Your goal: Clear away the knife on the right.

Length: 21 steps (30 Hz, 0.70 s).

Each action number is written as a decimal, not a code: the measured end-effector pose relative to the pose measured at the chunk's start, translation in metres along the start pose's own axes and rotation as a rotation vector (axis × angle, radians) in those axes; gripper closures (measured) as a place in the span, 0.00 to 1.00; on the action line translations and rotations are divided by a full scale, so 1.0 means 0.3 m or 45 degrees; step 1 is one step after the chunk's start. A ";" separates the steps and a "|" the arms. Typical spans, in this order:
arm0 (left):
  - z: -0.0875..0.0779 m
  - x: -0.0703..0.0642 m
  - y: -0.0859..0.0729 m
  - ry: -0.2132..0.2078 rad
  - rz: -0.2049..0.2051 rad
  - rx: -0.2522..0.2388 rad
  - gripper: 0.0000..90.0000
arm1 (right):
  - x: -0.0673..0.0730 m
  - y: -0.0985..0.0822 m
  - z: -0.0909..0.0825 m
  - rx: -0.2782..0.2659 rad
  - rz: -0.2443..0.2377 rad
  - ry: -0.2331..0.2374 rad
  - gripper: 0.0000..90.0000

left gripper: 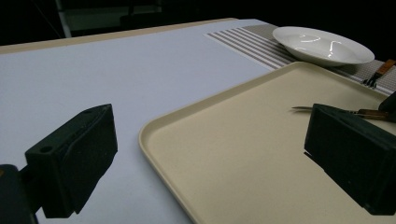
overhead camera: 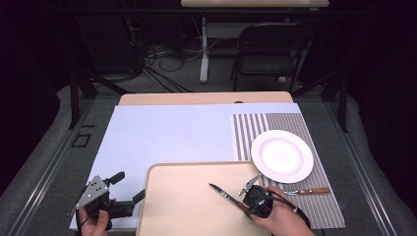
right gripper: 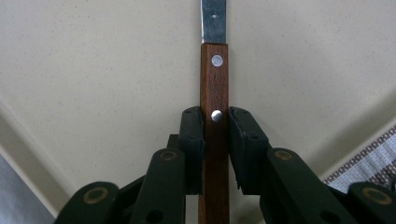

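Right gripper [right gripper: 215, 140] clamps the wooden handle of the knife [overhead camera: 225, 195], whose blade runs straight ahead of it over the tray [overhead camera: 172, 206], while the left gripper [overhead camera: 129, 189], jaws apart, waits farther off.

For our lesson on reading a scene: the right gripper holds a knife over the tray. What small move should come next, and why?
Probably carry the knife toward the placemat, beside the plate. The right gripper is clamped on its wooden handle above the tray, and the fork already lies on the mat.
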<state>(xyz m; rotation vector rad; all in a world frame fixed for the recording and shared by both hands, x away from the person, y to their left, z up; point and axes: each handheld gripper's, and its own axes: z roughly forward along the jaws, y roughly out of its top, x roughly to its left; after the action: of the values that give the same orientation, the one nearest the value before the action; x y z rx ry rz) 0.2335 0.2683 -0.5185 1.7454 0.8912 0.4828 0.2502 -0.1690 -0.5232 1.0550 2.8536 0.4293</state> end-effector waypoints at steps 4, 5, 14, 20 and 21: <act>0.000 -0.001 0.000 0.000 -0.002 0.000 0.03 | 0.000 -0.006 0.000 -0.011 0.016 0.009 0.85; 0.000 0.000 0.000 0.000 0.000 0.000 0.03 | -0.001 -0.007 -0.001 -0.011 0.021 0.016 0.84; -0.001 0.001 0.000 0.004 0.001 0.001 0.03 | -0.004 -0.013 -0.002 -0.023 0.028 0.017 0.78; -0.002 0.002 0.000 0.005 0.001 0.000 0.03 | -0.011 -0.014 -0.035 -0.110 0.007 0.030 0.75; -0.002 0.002 0.000 0.006 0.002 0.001 0.03 | -0.012 -0.014 -0.039 -0.134 0.005 0.049 0.75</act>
<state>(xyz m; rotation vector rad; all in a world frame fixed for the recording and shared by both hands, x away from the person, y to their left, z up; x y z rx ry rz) 0.2335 0.2690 -0.5183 1.7463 0.8936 0.4875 0.2484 -0.1771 -0.5135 1.0457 2.8265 0.5991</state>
